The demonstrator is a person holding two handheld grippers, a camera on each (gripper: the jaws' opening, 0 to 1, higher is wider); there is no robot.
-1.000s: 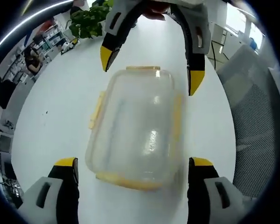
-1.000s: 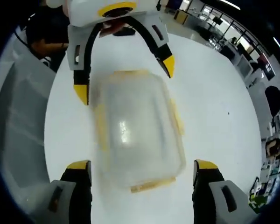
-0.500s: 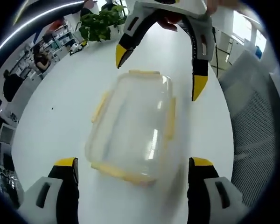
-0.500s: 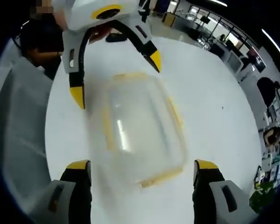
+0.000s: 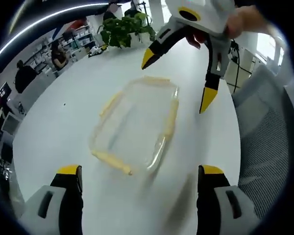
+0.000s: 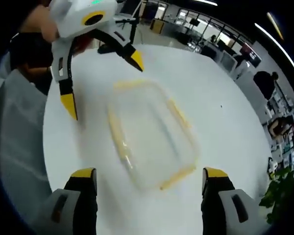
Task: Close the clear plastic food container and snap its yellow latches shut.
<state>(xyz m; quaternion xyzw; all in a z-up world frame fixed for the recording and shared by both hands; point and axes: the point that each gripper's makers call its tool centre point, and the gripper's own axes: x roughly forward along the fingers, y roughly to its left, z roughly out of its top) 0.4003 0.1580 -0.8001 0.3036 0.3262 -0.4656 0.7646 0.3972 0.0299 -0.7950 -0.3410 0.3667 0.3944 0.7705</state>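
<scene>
Container (image 5: 134,129) on bench (image 5: 59,137) between both spread, empty hand-held grippers; long axis along left (image 5: 134,196)–right (image 6: 144,196) line; roughly equidistant.

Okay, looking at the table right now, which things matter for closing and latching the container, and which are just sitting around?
For the job:
- clear plastic food container on the white table
- its yellow latches
- left tongs, open
- right tongs, open

Just there:
- potted plant at the table's far edge
- mesh chair beside the table
- people in the office background
</scene>
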